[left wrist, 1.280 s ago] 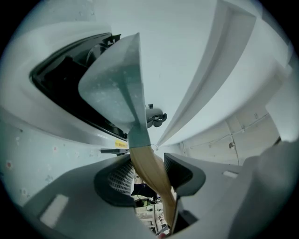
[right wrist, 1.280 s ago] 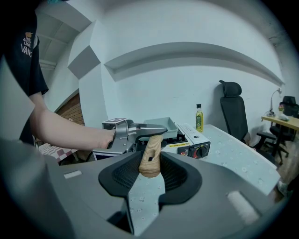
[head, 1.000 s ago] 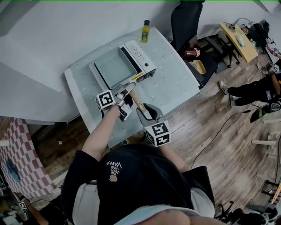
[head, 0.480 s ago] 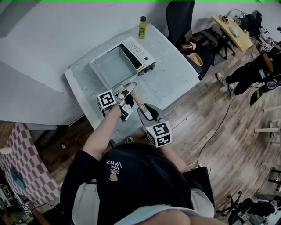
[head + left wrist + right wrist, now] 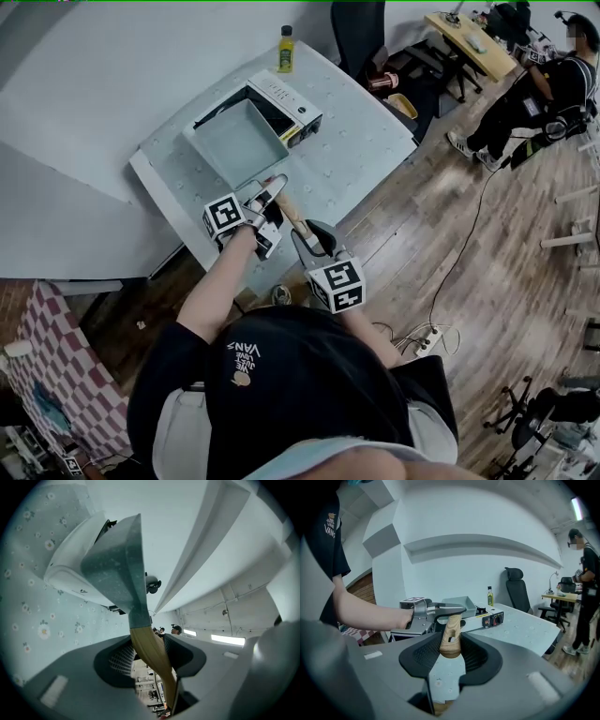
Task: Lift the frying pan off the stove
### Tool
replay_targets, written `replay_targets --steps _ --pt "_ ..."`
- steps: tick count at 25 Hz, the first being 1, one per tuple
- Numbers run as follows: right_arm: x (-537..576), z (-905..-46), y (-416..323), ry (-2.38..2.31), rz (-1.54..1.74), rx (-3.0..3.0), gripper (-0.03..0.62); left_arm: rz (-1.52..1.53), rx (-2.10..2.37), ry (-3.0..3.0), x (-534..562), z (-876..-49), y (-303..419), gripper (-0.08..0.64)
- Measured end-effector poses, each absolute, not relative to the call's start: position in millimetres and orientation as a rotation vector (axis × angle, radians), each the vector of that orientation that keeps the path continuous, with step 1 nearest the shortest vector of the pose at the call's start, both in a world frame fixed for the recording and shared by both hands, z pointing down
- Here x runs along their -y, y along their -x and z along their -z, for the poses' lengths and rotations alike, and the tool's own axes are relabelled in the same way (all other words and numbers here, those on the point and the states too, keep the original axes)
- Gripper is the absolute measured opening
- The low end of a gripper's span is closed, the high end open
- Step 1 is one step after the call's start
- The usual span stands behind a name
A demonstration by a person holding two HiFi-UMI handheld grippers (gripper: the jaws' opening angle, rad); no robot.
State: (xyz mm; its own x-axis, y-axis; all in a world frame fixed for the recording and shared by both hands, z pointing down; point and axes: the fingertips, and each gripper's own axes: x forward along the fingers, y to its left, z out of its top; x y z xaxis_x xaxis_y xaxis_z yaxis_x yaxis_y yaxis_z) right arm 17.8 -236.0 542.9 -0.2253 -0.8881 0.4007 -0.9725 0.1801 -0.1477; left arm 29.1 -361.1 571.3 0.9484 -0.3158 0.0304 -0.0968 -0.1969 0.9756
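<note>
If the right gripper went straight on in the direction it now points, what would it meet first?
Probably the left gripper, clamped on the same wooden handle just ahead of the right gripper; the frying pan lies beyond it.

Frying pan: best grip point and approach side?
The wooden handle, from the person's side: it juts out narrow toward them, while the square pan is too wide for jaws. The left gripper and right gripper clamp it there.

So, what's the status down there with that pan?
Left gripper and right gripper shut on wooden handle. Square grey frying pan tilted above white stove. Nothing in the way.
</note>
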Motion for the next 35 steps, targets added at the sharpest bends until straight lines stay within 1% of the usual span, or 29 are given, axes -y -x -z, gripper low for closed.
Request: replay_targets --steps 8,21,35 --pt "215 -543 -26 -1.788 -0.527 2.230 0.135 0.203 0.323 -1.793 339 -566 -33 0.186" --pt "176 -531 -47 -1.584 -0.512 2.364 0.134 0.301 0.482 -1.767 300 -559 -35 0.186" --pt "124 -529 -54 -1.360 -0.474 2.462 0.135 0.403 0.625 -1.713 243 -560 -21 0.187"
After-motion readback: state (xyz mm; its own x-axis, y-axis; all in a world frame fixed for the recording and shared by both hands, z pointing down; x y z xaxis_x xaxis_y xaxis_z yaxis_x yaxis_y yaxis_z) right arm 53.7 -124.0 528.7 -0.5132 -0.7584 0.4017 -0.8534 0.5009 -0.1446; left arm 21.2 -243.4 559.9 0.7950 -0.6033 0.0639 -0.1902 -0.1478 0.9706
